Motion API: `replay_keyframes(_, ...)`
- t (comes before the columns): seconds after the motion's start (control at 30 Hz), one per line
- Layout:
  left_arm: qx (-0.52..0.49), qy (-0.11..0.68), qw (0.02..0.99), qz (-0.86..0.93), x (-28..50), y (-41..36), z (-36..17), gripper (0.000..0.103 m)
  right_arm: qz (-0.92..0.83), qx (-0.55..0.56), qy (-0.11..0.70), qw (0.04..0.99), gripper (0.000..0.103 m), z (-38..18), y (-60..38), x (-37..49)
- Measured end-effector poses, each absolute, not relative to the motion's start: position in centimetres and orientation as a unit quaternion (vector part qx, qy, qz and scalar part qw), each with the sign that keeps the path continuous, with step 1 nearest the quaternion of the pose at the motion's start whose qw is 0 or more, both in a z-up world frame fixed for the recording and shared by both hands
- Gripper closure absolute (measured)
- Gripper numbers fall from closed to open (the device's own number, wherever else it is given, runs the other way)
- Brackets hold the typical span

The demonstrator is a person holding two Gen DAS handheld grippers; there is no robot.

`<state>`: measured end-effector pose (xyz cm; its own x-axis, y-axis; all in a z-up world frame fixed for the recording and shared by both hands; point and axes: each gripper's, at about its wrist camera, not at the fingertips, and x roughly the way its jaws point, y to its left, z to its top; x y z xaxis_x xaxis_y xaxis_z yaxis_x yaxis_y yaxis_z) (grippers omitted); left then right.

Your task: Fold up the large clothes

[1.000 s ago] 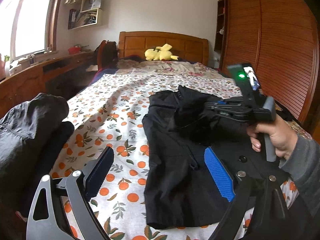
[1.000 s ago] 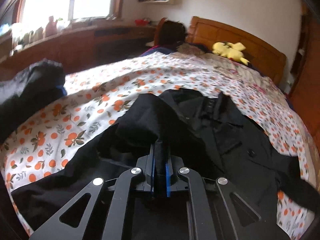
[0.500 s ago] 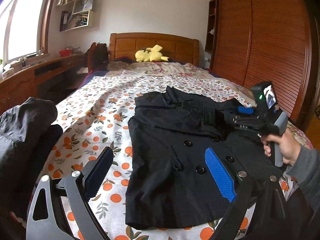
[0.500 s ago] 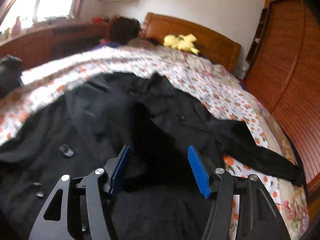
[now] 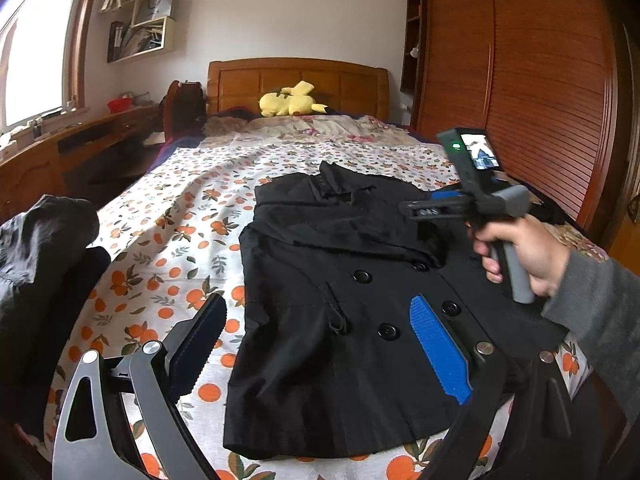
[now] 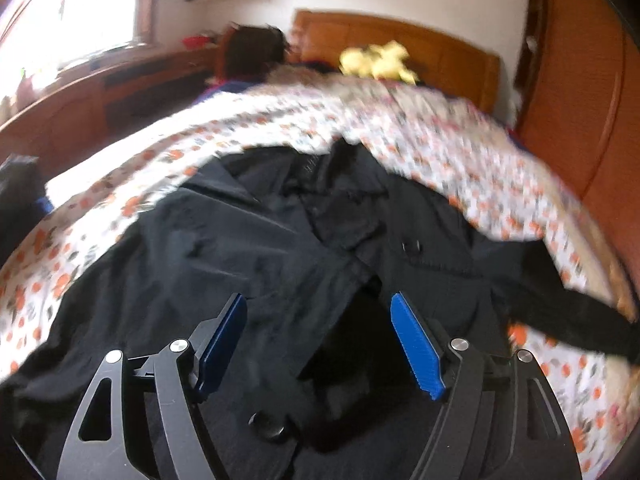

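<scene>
Both tongs hover with jaws apart over a black coat (image 5: 344, 312) spread on a bed (image 5: 168, 240).

Left tongs (image 5: 320, 344) stand wide apart and hold nothing, low over the coat's near hem, one pad over the orange-patterned sheet and the blue pad over the cloth. Right tongs (image 6: 318, 340) have just been opening; their blue pads stand apart above a folded-over sleeve, with dark cloth below the gap but not pinched. In the left view a hand (image 5: 520, 252) in a grey sleeve grips the right tool's handle above the coat's right side. The coat lies front up, buttons showing, collar toward the wooden headboard (image 5: 298, 80), where a yellow soft toy (image 5: 290, 100) rests. Another dark garment (image 5: 36, 248) is heaped at the bed's left edge.
</scene>
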<state>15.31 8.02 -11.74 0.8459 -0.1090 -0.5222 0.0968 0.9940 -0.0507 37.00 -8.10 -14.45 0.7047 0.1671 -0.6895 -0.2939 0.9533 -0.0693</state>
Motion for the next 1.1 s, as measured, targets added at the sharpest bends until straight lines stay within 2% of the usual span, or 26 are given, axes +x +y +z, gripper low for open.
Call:
replay_keyframes(0.03,-0.011,0.273,0.96,-0.055,15.4,7.9,-11.8,0.009,0.124,-0.074,0.377,0.915,0.033,-14.9,-8.5,37.7)
replay_keyframes(0.07,-0.011,0.275,0.96,-0.057,15.4,7.8,-12.0,0.009,0.128,-0.057,0.393,0.909,0.043,-15.4,-8.9,38.4)
replay_keyframes(0.1,-0.011,0.276,0.959,-0.059,15.4,7.7,-12.1,0.009,0.137,-0.046,0.405,0.903,0.062,-15.9,-9.1,38.8)
replay_keyframes(0.13,-0.01,0.278,0.959,-0.06,15.5,7.6,-12.2,0.009,0.15,-0.035,0.418,0.895,0.073,-16.3,-9.2,39.2)
replay_keyframes(0.17,-0.009,0.279,0.958,-0.061,15.6,7.5,-12.3,0.009,0.159,-0.029,0.426,0.89,0.096,-16.6,-9.2,39.3)
replay_keyframes(0.2,-0.007,0.281,0.958,-0.063,15.6,7.3,-12.4,0.009,0.169,-0.027,0.428,0.887,0.102,-16.6,-9.1,39.2)
replay_keyframes(0.53,-0.003,0.275,0.959,-0.074,15.2,6.4,-12.3,0.009,0.223,-0.048,0.335,0.914,0.102,-11.9,-10.3,31.5)
replay_keyframes(0.73,-0.005,0.271,0.96,-0.074,15.0,6.3,-12.0,0.009,0.229,-0.023,0.297,0.927,0.102,-9.6,-13.4,26.5)
replay_keyframes(0.87,-0.003,0.269,0.96,-0.075,15.0,6.1,-11.9,0.009,0.214,-0.017,0.31,0.926,0.102,-11.1,-15.9,23.3)
replay_keyframes(1.03,-0.005,0.264,0.961,-0.08,15.0,5.7,-11.7,0.009,0.184,-0.024,0.363,0.913,0.101,-14.7,-18.5,21.2)
replay_keyframes(1.1,-0.005,0.263,0.961,-0.082,15.1,5.4,-11.6,0.009,0.177,-0.022,0.374,0.91,0.093,-15.3,-19.2,20.5)
